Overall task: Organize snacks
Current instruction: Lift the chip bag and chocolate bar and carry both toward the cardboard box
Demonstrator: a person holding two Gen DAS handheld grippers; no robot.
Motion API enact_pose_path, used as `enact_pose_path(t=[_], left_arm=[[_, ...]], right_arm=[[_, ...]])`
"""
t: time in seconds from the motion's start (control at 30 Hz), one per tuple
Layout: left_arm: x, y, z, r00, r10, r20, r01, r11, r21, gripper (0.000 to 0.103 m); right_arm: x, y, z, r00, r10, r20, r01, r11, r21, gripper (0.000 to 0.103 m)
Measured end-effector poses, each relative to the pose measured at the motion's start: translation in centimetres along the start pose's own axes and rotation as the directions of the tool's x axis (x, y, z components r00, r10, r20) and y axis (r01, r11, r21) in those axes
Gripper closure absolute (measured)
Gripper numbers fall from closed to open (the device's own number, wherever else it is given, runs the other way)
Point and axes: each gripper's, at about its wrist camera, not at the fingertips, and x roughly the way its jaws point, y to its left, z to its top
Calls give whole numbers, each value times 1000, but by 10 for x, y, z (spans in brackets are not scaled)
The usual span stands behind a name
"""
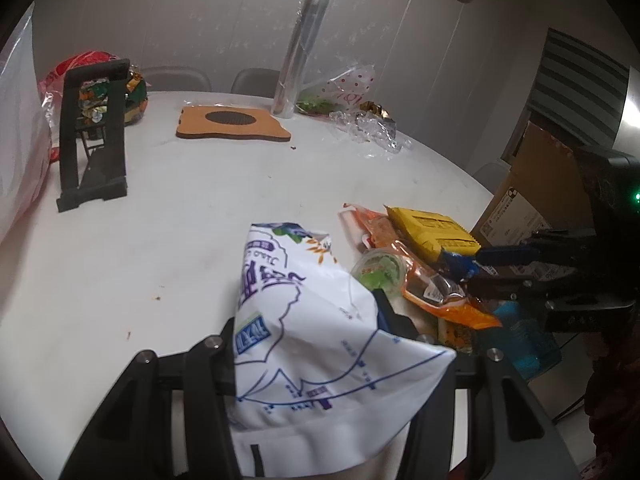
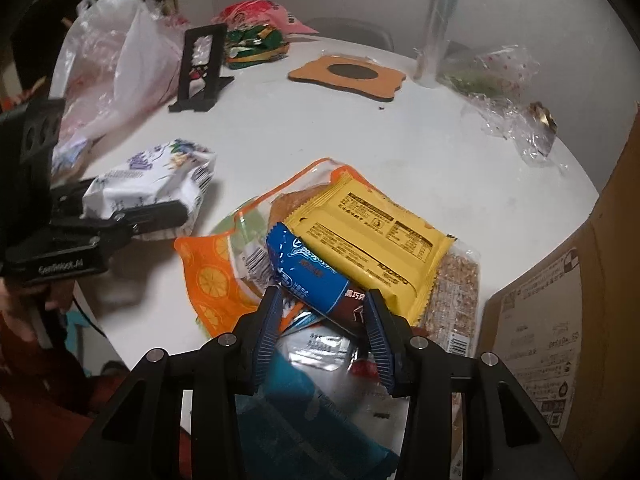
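My left gripper [image 1: 308,312] is shut on a white and purple snack bag [image 1: 304,320], held just above the white table [image 1: 160,240]; the bag also shows in the right wrist view [image 2: 148,184]. A snack pile lies at the table's near edge: a yellow packet [image 2: 368,232], an orange clear pouch [image 2: 212,276], a blue cookie pack [image 2: 312,276] and a grain bar [image 2: 456,292]. My right gripper [image 2: 322,304] has its jaws around the near end of the blue cookie pack, close to its sides; contact is unclear.
A cardboard box [image 2: 560,320] stands at the right of the pile. A black stand [image 1: 94,136], a cork mat [image 1: 234,122], a foil roll [image 1: 300,52], crumpled plastic wrap [image 1: 372,128] and plastic bags [image 2: 120,64] sit farther back on the table.
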Motion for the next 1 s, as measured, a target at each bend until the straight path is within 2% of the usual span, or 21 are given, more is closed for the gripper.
enact_pose_path(t=[0.07,0.17,0.4,0.53,0.67,0.83,0.87,0.9,0.97,1.0], left_arm=[[0,0,0,1000,7,0,-7,1000,2,55],[0,0,1,1000,4,3,-4,1000,-3,55],[-1,-3,1,1000,-16,8,16,1000,7,55],[0,-4,3,1000,-18,8,18,1000,14,55],[1,-2,4,1000,-16,5,16,1000,14,55],[1,-4,4,1000,-16,3,16,1000,19,55],[1,-4,5,1000,-18,3,17,1000,19,55],[1,-4,5,1000,-19,4,19,1000,20,55],[0,-5,6,1000,-22,9,22,1000,22,55],[0,-6,6,1000,-23,11,23,999,23,55]], right_arm=[[-2,3,1,999,-42,6,42,999,-27,64],[1,2,2,999,-43,-22,42,999,-30,48],[14,-10,7,998,8,-70,-5,999,39,38],[19,-13,7,994,48,-100,-42,997,64,38],[15,-10,8,990,75,-118,-69,996,52,57],[19,-8,12,984,66,-166,-63,998,23,58],[19,-7,13,982,66,-176,-64,998,16,61],[19,-6,14,981,67,-183,-66,998,9,71],[19,-3,15,979,65,-193,-67,998,-5,79],[18,-2,16,979,63,-196,-67,998,-13,80]])
